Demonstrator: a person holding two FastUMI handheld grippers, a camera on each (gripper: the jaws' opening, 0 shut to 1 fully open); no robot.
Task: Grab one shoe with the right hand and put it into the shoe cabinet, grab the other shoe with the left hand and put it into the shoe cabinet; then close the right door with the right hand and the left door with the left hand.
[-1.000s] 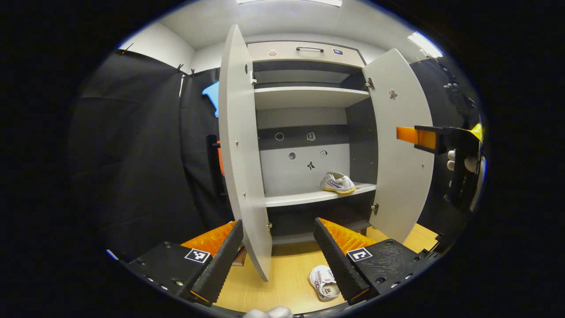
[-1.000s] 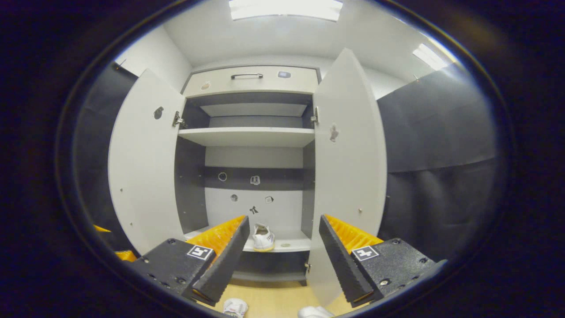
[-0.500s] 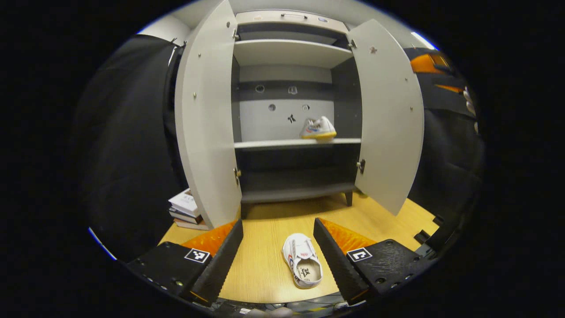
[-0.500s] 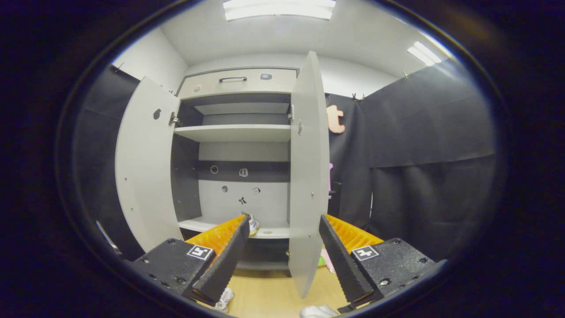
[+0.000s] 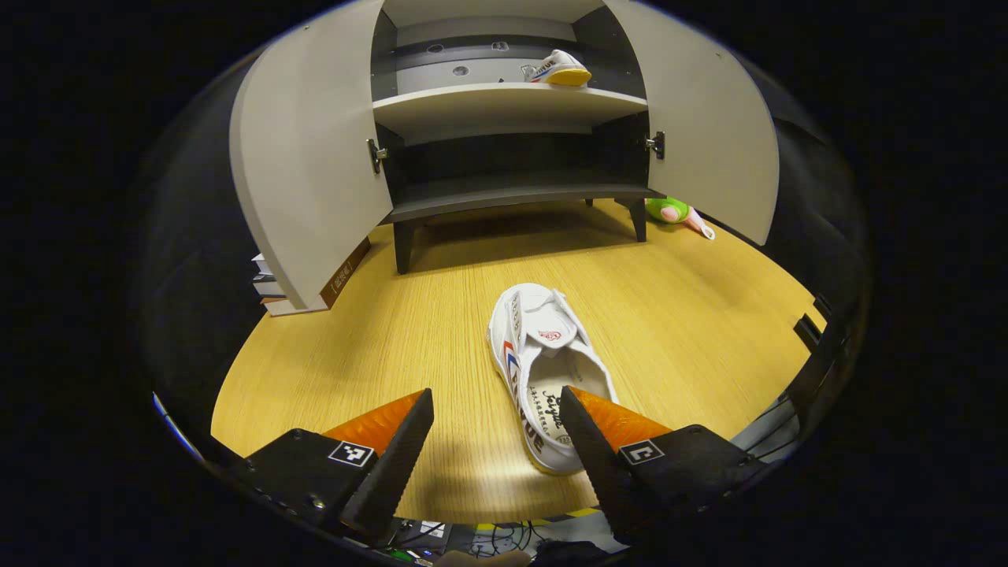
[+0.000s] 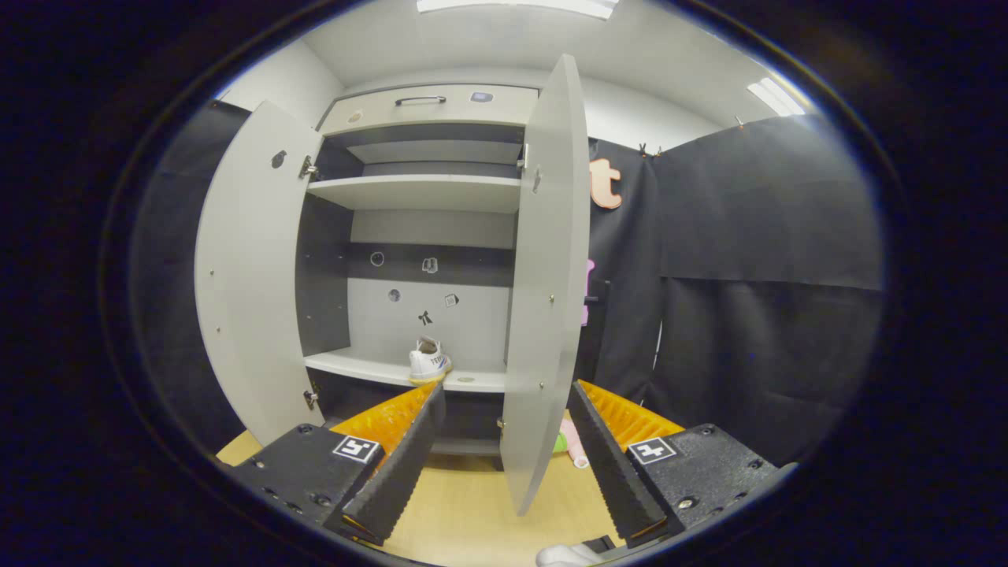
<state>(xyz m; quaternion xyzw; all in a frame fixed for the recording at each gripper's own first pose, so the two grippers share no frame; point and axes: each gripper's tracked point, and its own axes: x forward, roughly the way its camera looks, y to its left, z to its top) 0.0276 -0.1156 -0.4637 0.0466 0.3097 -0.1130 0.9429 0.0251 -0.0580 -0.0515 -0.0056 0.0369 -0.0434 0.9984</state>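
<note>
A white shoe [image 5: 542, 370] lies on the wooden floor, toe toward the shoe cabinet [image 5: 504, 98]. My left gripper [image 5: 496, 453] hovers open just above its heel end, with one finger over the heel opening. The other white shoe [image 5: 556, 68] stands on the cabinet's middle shelf and appears again as the shelved shoe [image 6: 429, 361] in the right gripper view. Both doors stand open: the left door [image 5: 303, 150] and the right door [image 5: 701, 118]. My right gripper [image 6: 504, 457] is open and holds nothing, with the right door's edge [image 6: 543, 299] straight ahead between its fingers.
A stack of books [image 5: 272, 287] sits on the floor behind the left door. A green and pink toy [image 5: 676, 213] lies by the cabinet's right leg. The wooden floor [image 5: 378, 346] spreads in front of the cabinet. Black cloth walls [image 6: 756, 276] stand on both sides.
My left gripper has dropped and tilted down toward the shoe on the floor, which is now close under its fingers. The right gripper has drifted slightly and stays open.
</note>
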